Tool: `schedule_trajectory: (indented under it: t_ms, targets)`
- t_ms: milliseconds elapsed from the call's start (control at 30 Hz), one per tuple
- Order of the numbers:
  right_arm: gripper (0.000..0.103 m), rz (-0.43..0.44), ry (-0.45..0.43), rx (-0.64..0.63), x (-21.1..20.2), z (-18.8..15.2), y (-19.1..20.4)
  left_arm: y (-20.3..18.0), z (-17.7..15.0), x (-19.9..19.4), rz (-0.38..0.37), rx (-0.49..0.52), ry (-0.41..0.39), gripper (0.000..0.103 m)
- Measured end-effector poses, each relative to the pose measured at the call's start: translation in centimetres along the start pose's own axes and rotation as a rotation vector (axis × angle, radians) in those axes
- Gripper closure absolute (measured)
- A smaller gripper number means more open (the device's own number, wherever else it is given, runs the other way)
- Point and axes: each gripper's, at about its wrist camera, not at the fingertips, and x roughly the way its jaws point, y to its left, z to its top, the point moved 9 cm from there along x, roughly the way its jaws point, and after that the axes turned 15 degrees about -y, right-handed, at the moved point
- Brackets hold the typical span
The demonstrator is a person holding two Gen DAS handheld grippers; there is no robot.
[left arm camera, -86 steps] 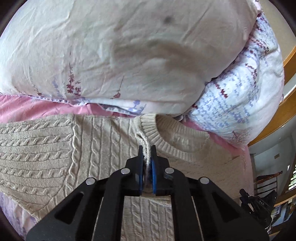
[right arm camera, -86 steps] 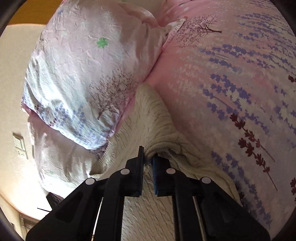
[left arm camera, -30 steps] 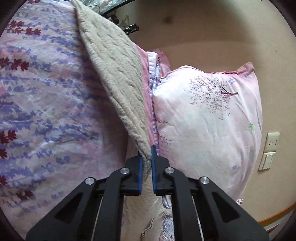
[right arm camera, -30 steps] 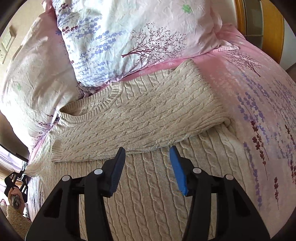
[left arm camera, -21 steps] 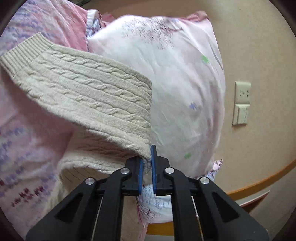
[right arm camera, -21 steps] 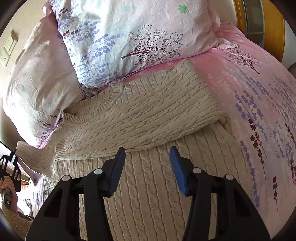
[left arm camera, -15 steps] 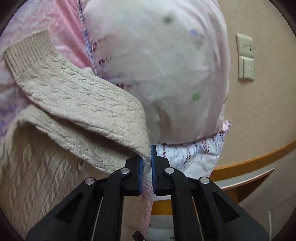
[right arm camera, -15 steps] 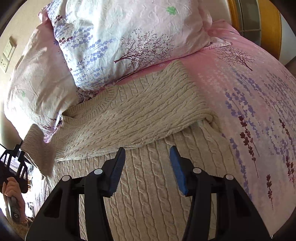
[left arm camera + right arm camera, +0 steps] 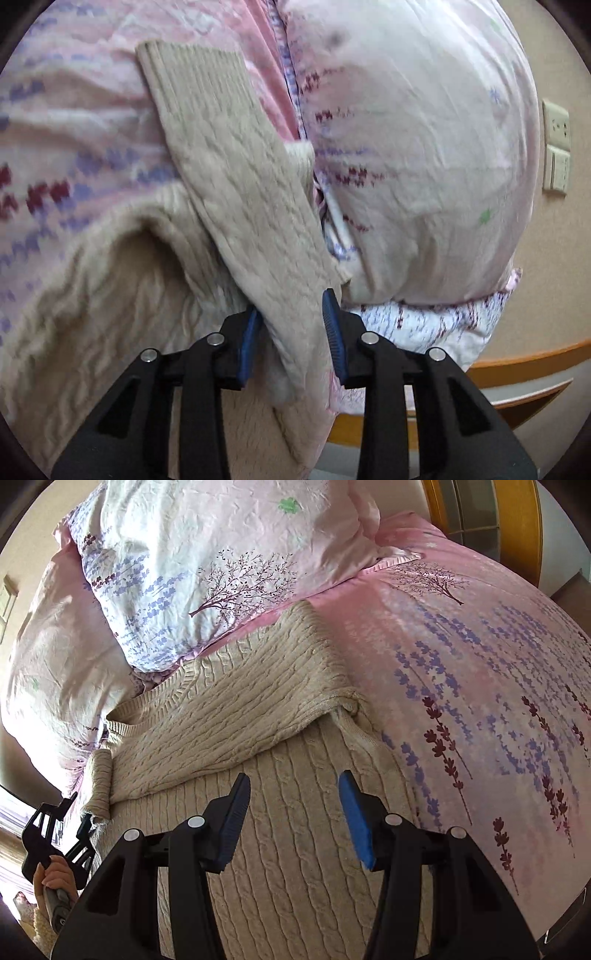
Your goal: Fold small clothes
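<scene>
A cream cable-knit sweater (image 9: pixel 295 849) lies on the pink floral bedspread (image 9: pixel 498 701), one sleeve (image 9: pixel 240 709) folded across its chest. My right gripper (image 9: pixel 293 812) is open and empty above the sweater's body. In the left wrist view my left gripper (image 9: pixel 291 325) is open, its jaws either side of the other sleeve (image 9: pixel 240 206), which lies slack with its ribbed cuff (image 9: pixel 192 81) pointing away. The left gripper also shows at the lower left of the right wrist view (image 9: pixel 55 834), held by a hand.
Two floral pillows (image 9: pixel 229 561) (image 9: pixel 417 155) sit at the head of the bed beyond the sweater's collar. A wooden bed frame (image 9: pixel 517 358) and a beige wall with a socket plate (image 9: pixel 556 147) lie to the left gripper's right. A wooden headboard (image 9: pixel 517 528) is far right.
My left gripper carried the sleeve in over the sweater's edge and has opened, letting go of it. My right gripper stayed open and drifted slightly over the sweater.
</scene>
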Motion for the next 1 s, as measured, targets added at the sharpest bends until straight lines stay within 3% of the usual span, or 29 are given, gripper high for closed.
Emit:
schedule_trajectory:
  t_ms: [100, 167, 233, 333, 433, 567, 667, 700, 767, 867, 933, 1000]
  targets:
    - [0.051, 0.008, 0.001, -0.009, -0.1, 0.0, 0.2, 0.4, 3.5, -0.5, -0.004, -0.084, -0.081, 0.071]
    - [0.051, 0.009, 0.0, -0.012, -0.1, 0.1, 0.0, -0.2, 4.5, -0.5, -0.022, -0.102, -0.106, 0.081]
    - [0.051, 0.008, -0.003, -0.004, -0.2, 0.3, -0.4, -1.8, 4.3, 0.1, -0.056, -0.076, -0.096, 0.095]
    - [0.051, 0.005, -0.014, 0.011, -0.4, 0.9, -1.2, -5.6, 1.9, 1.0, -0.136, 0.025, -0.046, 0.095]
    - [0.051, 0.001, -0.03, 0.024, -0.7, 1.7, -2.1, -10.3, -3.3, 1.9, -0.232, 0.195, 0.047, 0.095]
    - [0.051, -0.014, -0.047, 0.041, -1.3, 2.2, -3.4, -14.2, -13.7, 3.2, -0.287, 0.538, 0.213, 0.095]
    - [0.051, -0.031, -0.05, 0.054, -1.6, 2.5, -4.5, -13.2, -21.8, 4.2, -0.235, 0.831, 0.348, 0.091]
    - [0.051, -0.035, -0.05, 0.058, -1.7, 2.5, -4.7, -12.1, -24.1, 4.6, -0.202, 0.933, 0.394, 0.081]
    - [0.051, -0.038, -0.051, 0.066, -1.7, 2.7, -5.0, -9.4, -27.8, 4.9, -0.148, 1.126, 0.477, 0.076]
    - [0.051, -0.004, -0.072, 0.063, -1.9, 3.6, -4.1, -7.7, -29.6, 4.1, -0.122, 1.304, 0.51, 0.063]
    - [0.052, 0.052, -0.076, 0.058, -1.6, 4.1, -2.6, -7.5, -28.0, 3.1, -0.119, 1.318, 0.481, 0.052]
    - [0.055, 0.136, -0.057, 0.072, -1.0, 4.3, -0.7, -7.1, -24.9, 1.9, -0.085, 1.315, 0.425, 0.052]
